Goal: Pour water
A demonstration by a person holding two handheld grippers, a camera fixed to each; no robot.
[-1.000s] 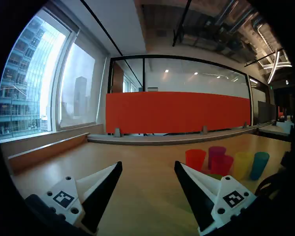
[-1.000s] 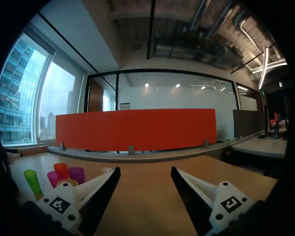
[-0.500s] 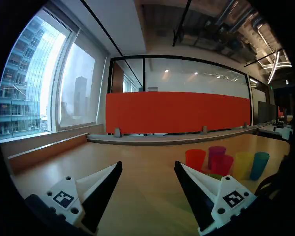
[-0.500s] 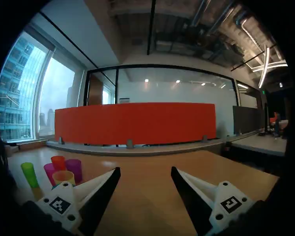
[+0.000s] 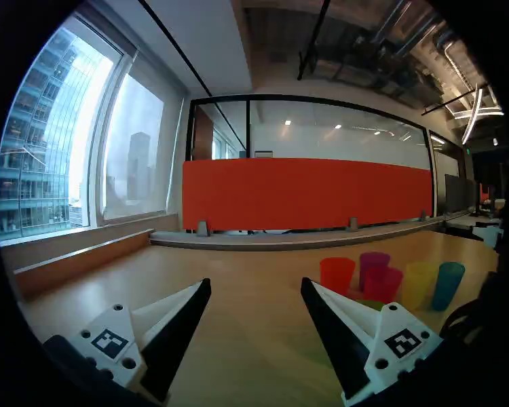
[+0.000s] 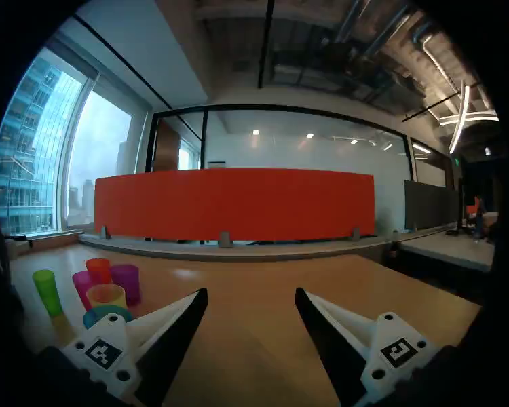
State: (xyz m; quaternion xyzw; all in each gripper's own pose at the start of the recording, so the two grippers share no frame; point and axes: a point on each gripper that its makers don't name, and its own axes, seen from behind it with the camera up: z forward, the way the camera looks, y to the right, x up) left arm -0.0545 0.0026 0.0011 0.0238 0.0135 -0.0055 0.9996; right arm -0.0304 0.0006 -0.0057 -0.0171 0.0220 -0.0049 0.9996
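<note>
Left gripper (image 5: 255,282) and right gripper (image 6: 251,292) gape empty; coloured cups (image 5: 383,278) stand past the left's right finger; the right has dipped.

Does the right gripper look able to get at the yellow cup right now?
Probably yes. The right gripper is open and empty, and the yellow cup stands to its left on the table. The teal cup sits just in front of it, so an angled approach seems wiser.
</note>
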